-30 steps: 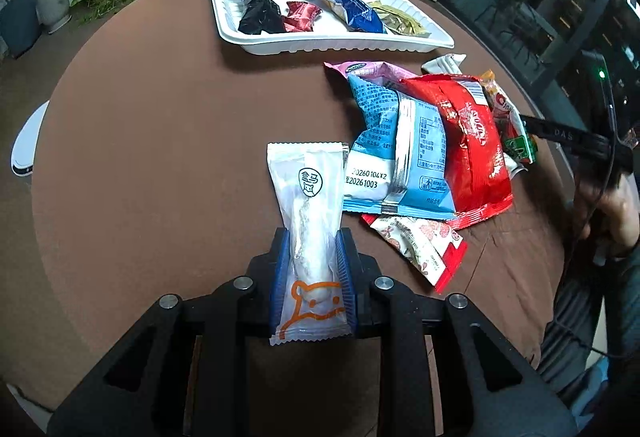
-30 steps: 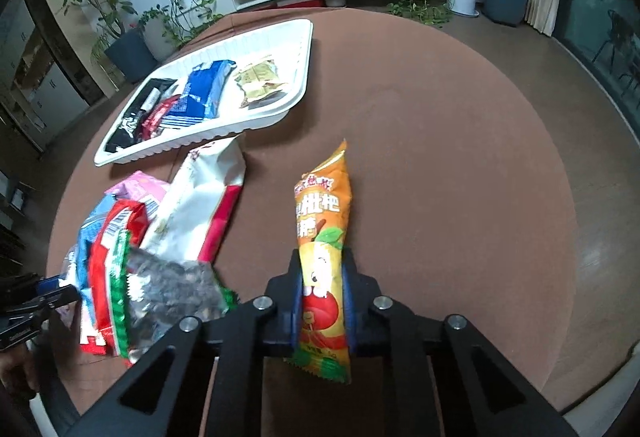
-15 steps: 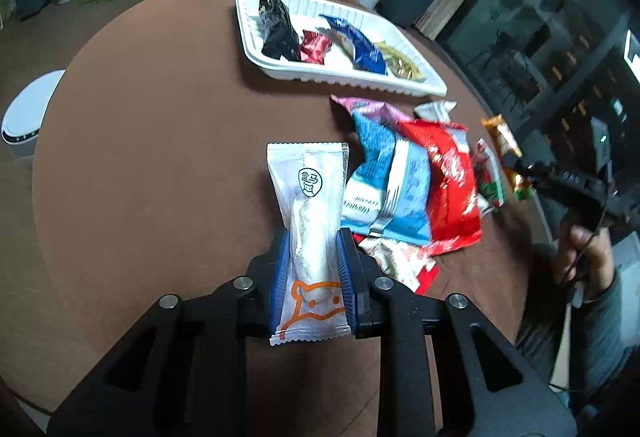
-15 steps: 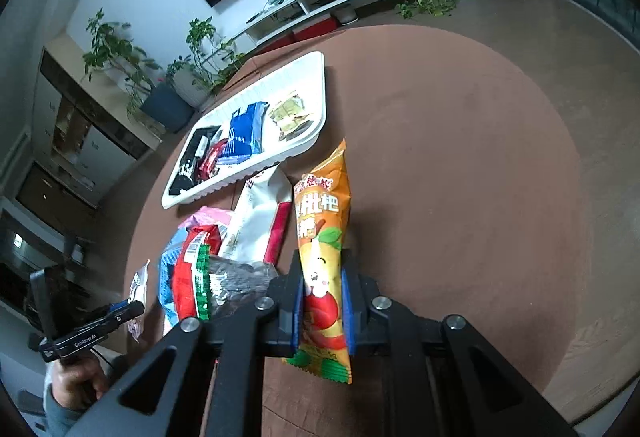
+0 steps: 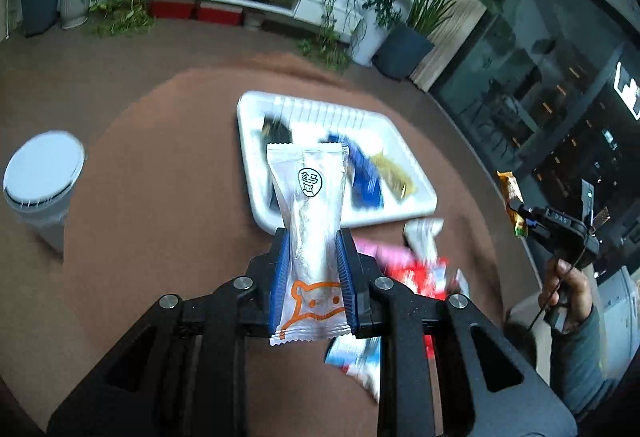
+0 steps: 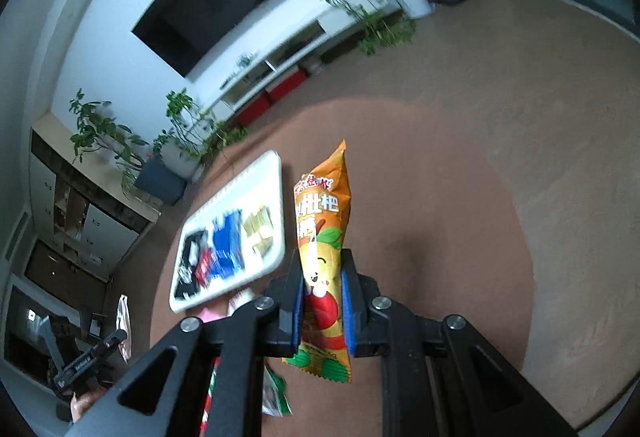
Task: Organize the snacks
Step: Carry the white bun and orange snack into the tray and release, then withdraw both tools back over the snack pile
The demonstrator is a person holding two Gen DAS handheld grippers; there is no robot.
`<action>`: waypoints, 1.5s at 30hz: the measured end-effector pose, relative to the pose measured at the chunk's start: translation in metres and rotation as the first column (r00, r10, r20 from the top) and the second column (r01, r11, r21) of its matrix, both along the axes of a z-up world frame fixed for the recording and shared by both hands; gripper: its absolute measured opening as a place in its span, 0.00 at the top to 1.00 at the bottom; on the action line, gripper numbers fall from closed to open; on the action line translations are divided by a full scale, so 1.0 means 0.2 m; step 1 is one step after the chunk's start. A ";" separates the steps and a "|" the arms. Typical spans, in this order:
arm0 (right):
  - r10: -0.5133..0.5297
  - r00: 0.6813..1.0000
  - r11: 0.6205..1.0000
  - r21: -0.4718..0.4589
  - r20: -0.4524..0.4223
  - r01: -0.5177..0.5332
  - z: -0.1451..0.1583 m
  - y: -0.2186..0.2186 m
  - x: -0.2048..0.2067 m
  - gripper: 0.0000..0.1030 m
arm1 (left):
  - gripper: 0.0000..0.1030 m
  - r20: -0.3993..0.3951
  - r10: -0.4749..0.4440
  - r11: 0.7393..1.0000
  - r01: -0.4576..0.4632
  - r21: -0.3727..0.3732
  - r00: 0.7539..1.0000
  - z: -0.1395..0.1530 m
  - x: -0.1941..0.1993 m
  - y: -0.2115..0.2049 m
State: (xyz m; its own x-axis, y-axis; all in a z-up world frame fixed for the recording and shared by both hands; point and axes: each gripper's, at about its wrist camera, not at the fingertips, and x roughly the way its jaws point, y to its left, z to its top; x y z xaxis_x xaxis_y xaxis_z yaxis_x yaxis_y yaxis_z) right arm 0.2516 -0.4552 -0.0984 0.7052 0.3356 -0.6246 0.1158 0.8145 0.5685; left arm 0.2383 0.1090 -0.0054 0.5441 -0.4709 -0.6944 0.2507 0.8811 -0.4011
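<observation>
Figure: two packets carried toward the tray. The left gripper point(image 5: 312, 277) pinches a white packet point(image 5: 308, 221) near its lower end; most of its length stands free above the pads, in front of the tray point(image 5: 256, 197). The right gripper point(image 6: 320, 297) pinches an orange packet point(image 6: 324, 237) low on its body, held just right of the tray and clear of the table point(image 6: 440, 237). The tray already holds a black, a red, a blue point(image 5: 364, 177) and a tan packet. Likely faults: either slick film may slide out of a low, narrow pinch during the swing; a packet released from height could bounce off the rim or land across those already in the tray; both grippers arriving together may collide over it. Loose packets point(image 5: 420, 269) lie near the tray's front edge and could be swept by a low pass.
</observation>
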 end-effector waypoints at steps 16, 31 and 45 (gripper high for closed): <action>0.369 0.929 0.925 -0.115 0.044 -0.362 0.14 0.76 0.71 0.83 | 0.79 -0.009 -0.098 0.994 0.098 0.054 0.995 0.03 0.65 -0.40; 0.374 0.909 0.888 -0.214 -0.183 -0.408 -0.31 0.92 0.97 0.83 | 0.77 -0.127 -0.100 0.986 0.116 0.122 0.987 -0.42 0.79 -0.59; 0.379 0.910 0.870 -0.272 -0.169 -0.412 -0.33 0.92 0.89 0.60 | 0.44 -0.112 -0.105 0.981 0.121 0.149 0.988 -0.48 0.77 -0.65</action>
